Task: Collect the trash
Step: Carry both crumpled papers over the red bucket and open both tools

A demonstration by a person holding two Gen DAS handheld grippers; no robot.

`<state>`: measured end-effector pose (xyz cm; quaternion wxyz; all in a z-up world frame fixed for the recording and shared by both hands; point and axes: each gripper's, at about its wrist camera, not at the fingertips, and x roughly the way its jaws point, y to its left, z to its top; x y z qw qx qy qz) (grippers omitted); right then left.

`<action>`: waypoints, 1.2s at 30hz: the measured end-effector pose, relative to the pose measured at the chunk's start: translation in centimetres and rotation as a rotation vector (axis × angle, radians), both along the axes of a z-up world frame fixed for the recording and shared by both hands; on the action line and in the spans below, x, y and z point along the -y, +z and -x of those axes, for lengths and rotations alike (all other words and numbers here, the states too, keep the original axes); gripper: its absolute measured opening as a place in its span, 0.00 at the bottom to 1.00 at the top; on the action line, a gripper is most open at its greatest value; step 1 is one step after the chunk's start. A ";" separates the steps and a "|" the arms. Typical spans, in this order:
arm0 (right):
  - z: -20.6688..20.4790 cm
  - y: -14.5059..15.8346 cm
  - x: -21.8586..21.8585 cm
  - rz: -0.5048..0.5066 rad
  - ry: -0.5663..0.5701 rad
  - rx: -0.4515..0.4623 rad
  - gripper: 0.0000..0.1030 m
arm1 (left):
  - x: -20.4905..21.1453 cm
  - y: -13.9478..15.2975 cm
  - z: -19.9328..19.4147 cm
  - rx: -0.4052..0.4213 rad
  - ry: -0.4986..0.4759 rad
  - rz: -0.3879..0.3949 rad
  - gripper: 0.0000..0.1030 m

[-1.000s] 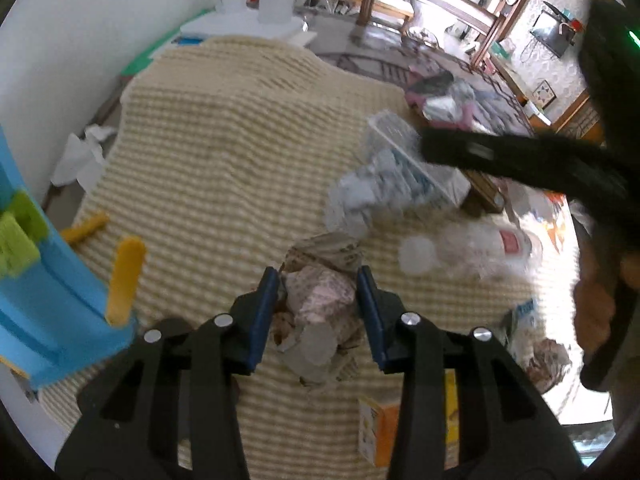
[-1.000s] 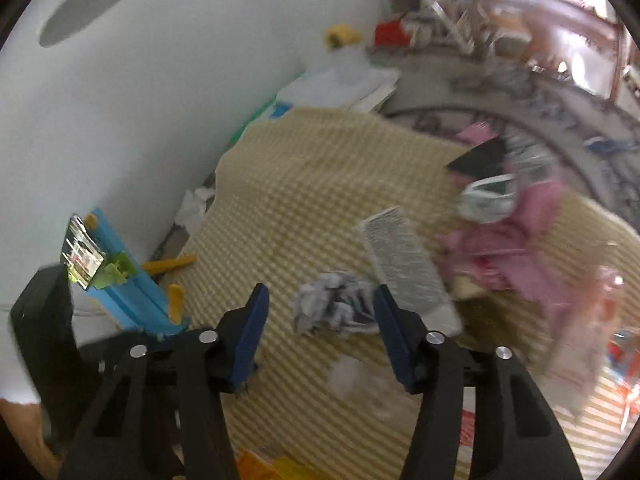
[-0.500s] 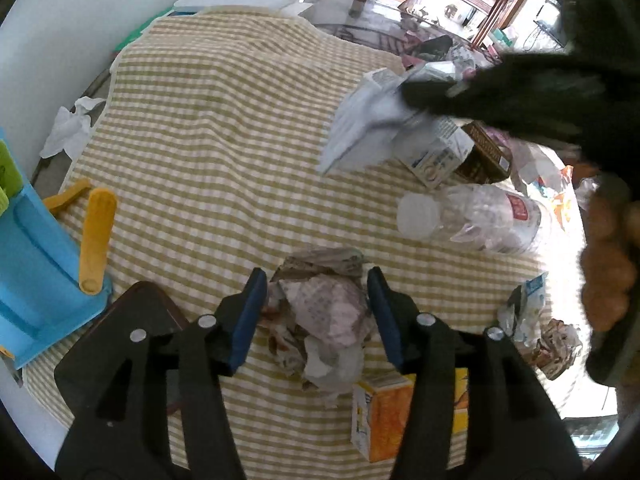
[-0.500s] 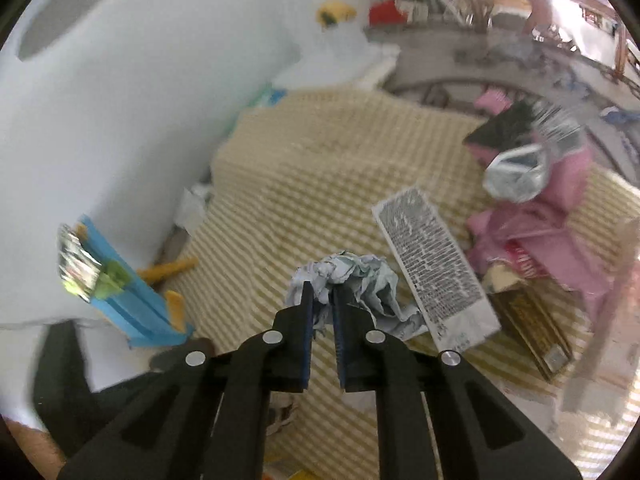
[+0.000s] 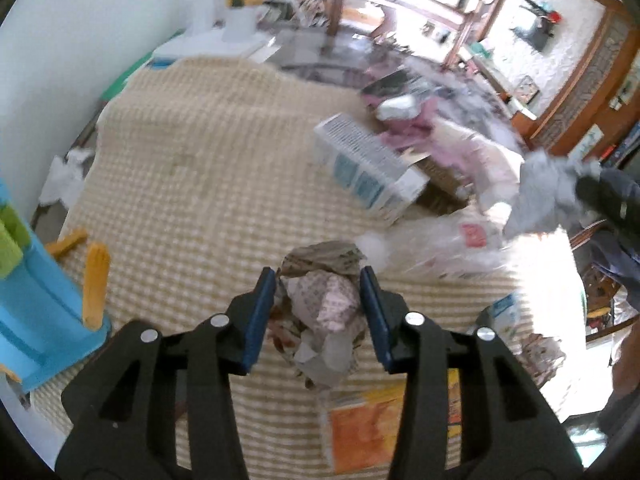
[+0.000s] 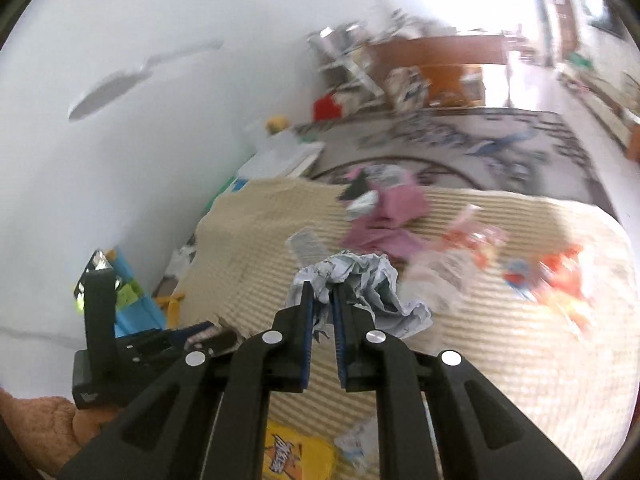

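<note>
My left gripper [image 5: 318, 280] holds a crumpled brown and pink paper wad [image 5: 324, 308] between its blue pads, above the checked yellow tablecloth [image 5: 208, 168]. My right gripper [image 6: 321, 294] is shut on a crumpled grey-white paper ball [image 6: 360, 280] and holds it lifted over the table; that ball also shows at the right of the left wrist view [image 5: 548, 192]. Other trash lies on the cloth: a white carton [image 5: 368, 168], a clear plastic bottle [image 5: 436, 244], pink wrappers [image 6: 384, 216] and an orange box [image 5: 372, 424].
A blue plastic rack with yellow pegs [image 5: 36, 280] stands at the table's left edge by the white wall. White tissue [image 5: 64, 176] lies on the floor beside it. Red and orange wrappers [image 6: 552, 276] lie at the right. A patterned rug [image 6: 460, 140] lies beyond the table.
My right gripper closed on the grey-white paper ball, lifted it off the cloth and carried it to the right. My left gripper kept the brown and pink wad and raised it slightly.
</note>
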<state>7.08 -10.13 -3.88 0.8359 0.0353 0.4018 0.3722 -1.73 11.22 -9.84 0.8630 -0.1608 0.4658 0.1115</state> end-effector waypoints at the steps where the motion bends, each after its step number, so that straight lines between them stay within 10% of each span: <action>1: 0.4 0.0 0.9 -0.005 -0.034 0.007 0.10 | 0.7 0.5 -0.4 0.017 -0.019 -0.002 0.41; 14: 0.1 0.9 8.3 -0.038 -0.263 0.016 0.10 | 9.1 5.4 -5.6 0.177 -0.262 -0.009 0.41; 36: 2.0 -0.3 28.7 -0.037 -0.791 -0.021 0.11 | 26.3 6.5 -10.5 0.197 -0.674 0.043 0.41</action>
